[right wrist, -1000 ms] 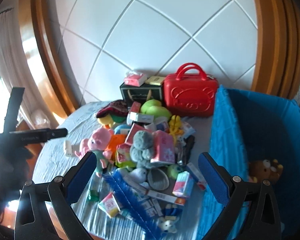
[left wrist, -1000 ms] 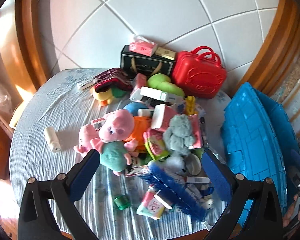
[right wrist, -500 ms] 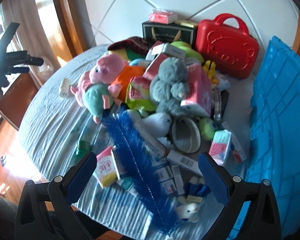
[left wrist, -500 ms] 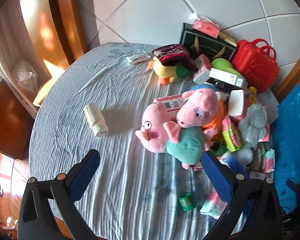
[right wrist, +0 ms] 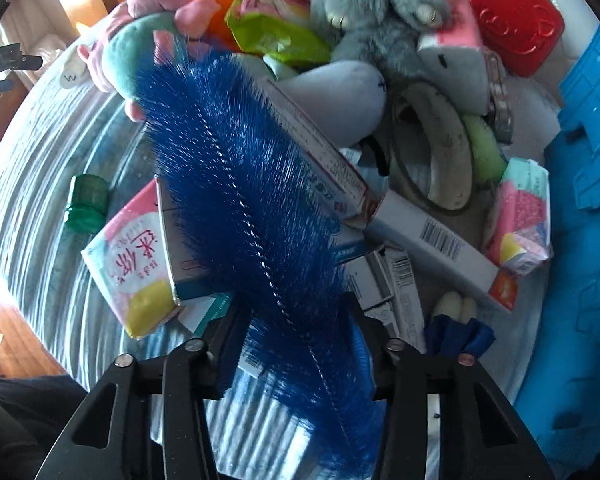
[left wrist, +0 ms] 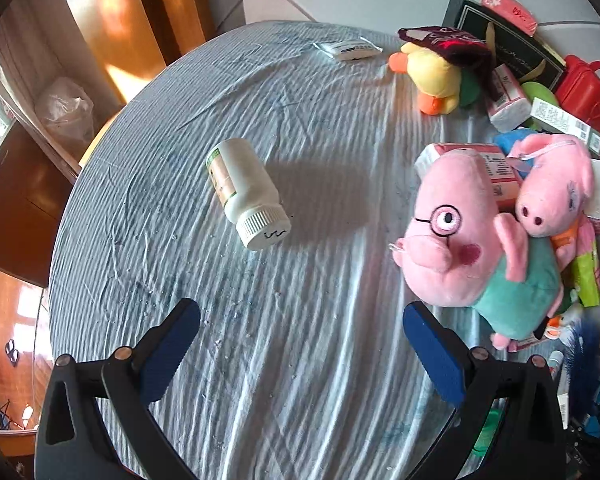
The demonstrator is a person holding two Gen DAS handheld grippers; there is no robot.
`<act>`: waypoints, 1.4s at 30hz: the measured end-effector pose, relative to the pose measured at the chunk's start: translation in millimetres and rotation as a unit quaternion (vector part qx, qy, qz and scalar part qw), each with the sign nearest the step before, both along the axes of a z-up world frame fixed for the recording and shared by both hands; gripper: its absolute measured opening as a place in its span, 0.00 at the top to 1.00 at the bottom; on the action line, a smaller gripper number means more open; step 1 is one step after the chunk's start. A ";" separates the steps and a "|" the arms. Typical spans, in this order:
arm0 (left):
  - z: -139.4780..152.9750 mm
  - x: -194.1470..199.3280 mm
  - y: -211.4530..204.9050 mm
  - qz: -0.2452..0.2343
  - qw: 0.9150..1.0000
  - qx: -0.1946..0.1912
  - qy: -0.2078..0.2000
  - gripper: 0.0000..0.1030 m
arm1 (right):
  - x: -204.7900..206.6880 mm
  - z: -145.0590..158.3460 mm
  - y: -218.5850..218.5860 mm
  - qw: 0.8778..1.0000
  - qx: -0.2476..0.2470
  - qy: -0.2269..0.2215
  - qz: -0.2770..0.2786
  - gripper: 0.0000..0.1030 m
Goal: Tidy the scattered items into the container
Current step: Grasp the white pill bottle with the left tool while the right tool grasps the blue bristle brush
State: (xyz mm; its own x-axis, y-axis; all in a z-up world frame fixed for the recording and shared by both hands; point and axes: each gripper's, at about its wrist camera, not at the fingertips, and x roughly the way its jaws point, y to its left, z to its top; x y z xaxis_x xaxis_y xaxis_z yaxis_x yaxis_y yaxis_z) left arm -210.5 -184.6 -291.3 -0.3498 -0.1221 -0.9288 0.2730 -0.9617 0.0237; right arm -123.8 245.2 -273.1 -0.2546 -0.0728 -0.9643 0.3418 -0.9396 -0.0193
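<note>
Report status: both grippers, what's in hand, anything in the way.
Left gripper open over white bottle. Right gripper shut on blue brush. Boxes beneath brush; blue bin right.

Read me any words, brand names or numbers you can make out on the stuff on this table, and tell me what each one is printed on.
"采" in large red print, with smaller characters I cannot read: pink and yellow tissue pack.
Barcode, digits too small to read: long white box.
Small print, blurred: white bottle label.
Black scribble on its cap, not legible as text.
Printed label, too small to read: flat white packet.
Gold lettering, illegible: black box.
</note>
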 end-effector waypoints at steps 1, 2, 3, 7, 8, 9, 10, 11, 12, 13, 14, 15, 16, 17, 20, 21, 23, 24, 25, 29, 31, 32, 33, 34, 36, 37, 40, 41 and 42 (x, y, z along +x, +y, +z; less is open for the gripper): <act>-5.9 -4.9 -5.2 0.004 1.000 -0.004 -0.002 0.00 | -2.4 -0.2 1.1 1.000 -0.005 -0.001 -0.005 0.65; -11.8 -9.7 -10.6 0.009 1.000 -0.010 -0.003 0.00 | -4.7 -0.7 1.9 1.000 -0.008 -0.004 -0.009 0.68; -16.0 -14.0 -16.8 0.016 1.000 -0.013 0.000 0.00 | -6.5 -1.2 1.9 1.000 -0.009 -0.006 -0.011 0.72; -24.7 -32.2 -43.8 0.053 0.998 0.003 0.015 0.00 | -7.7 -2.0 1.3 1.000 -0.008 -0.011 -0.010 0.76; -25.8 -36.9 -49.1 0.062 0.998 0.010 0.018 0.00 | -6.9 -2.0 1.9 1.000 -0.008 -0.011 -0.010 0.77; -26.9 -42.5 -54.4 0.069 0.997 0.013 0.022 0.00 | -6.1 -1.7 2.4 1.000 -0.006 -0.011 -0.011 0.77; -27.9 -47.3 -58.0 0.072 0.997 0.013 0.023 0.00 | -5.3 -1.3 3.0 1.000 -0.005 -0.011 -0.013 0.78; -30.6 -53.5 -61.5 0.074 0.997 0.011 0.022 0.00 | -4.5 -0.6 3.9 1.000 -0.005 -0.010 -0.015 0.78; -33.8 -58.7 -64.2 0.076 0.997 0.010 0.019 0.00 | -3.8 0.6 4.9 1.000 -0.005 -0.008 -0.018 0.79; -38.5 -65.3 -66.6 0.075 0.997 0.010 0.014 0.00 | -3.2 1.7 5.9 1.000 -0.004 -0.006 -0.021 0.79; -43.0 -70.7 -68.5 0.076 0.997 0.008 0.008 0.00 | -2.7 2.7 6.9 1.000 -0.004 -0.004 -0.024 0.79; -47.5 -75.3 -70.5 0.077 0.997 0.006 0.003 0.00 | -2.2 3.1 7.9 1.000 -0.004 -0.004 -0.026 0.79; -51.8 -79.7 -72.4 0.079 0.997 0.006 0.000 0.00 | -1.8 3.4 8.5 1.000 -0.003 -0.004 -0.027 0.79; -55.4 -83.4 -74.1 0.080 0.997 0.006 -0.003 0.00 | -1.4 3.9 8.9 1.000 -0.003 -0.004 -0.029 0.79; -64.2 -91.3 -78.3 0.086 0.996 0.005 -0.011 0.00 | -0.6 6.4 10.9 0.999 -0.003 0.000 -0.034 0.79; -67.0 -93.2 -79.4 0.087 0.996 0.007 -0.014 0.00 | -0.6 7.5 12.0 0.999 -0.005 0.001 -0.038 0.79; -71.9 -95.0 -80.6 0.088 0.996 0.005 -0.021 0.00 | -0.5 10.2 15.0 0.999 -0.013 0.004 -0.046 0.79; -74.4 -96.3 -81.2 0.088 0.996 0.003 -0.025 0.00 | -0.3 11.9 16.2 0.999 -0.015 0.006 -0.049 0.79; -77.1 -97.3 -81.9 0.089 0.996 0.001 -0.030 0.00 | 0.0 13.7 17.1 0.999 -0.016 0.007 -0.051 0.79; -88.7 -96.0 -82.5 0.082 0.995 -0.008 -0.056 0.09 | 3.0 22.9 22.0 0.998 -0.021 0.017 -0.056 0.80; -89.3 -92.3 -82.7 0.076 0.996 0.009 -0.054 0.28 | 4.7 26.8 26.2 0.998 -0.025 0.021 -0.060 0.81; -87.7 -91.0 -81.1 0.071 0.996 0.009 -0.052 0.34 | 0.3 28.3 27.2 0.998 -0.025 0.023 -0.062 0.81; -86.1 -90.3 -78.9 0.065 0.997 0.013 -0.050 0.49 | -3.1 29.7 28.8 0.997 -0.026 0.024 -0.065 0.82; -84.9 -89.8 -76.9 0.061 0.997 0.011 -0.051 0.50 | -3.3 31.3 31.3 0.997 -0.028 0.027 -0.068 0.82; -82.4 -87.1 -75.5 0.060 0.997 0.019 -0.046 0.50 | -3.8 34.8 35.1 0.996 -0.031 0.032 -0.074 0.83; -81.1 -85.4 -75.3 0.061 0.997 0.022 -0.044 0.50 | -4.0 36.7 36.3 0.996 -0.031 0.035 -0.076 0.83; -74.1 -79.6 -74.3 0.062 0.997 0.025 -0.032 0.50 | -7.9 38.5 28.2 0.995 -0.033 0.046 -0.077 0.83; -70.9 -76.8 -73.5 0.061 0.997 0.025 -0.029 0.50 | -10.7 39.8 24.8 0.995 -0.034 0.049 -0.077 0.84; -67.7 -74.7 -72.3 0.059 0.998 0.024 -0.026 0.50 | -11.5 42.0 24.6 0.995 -0.034 0.054 -0.077 0.85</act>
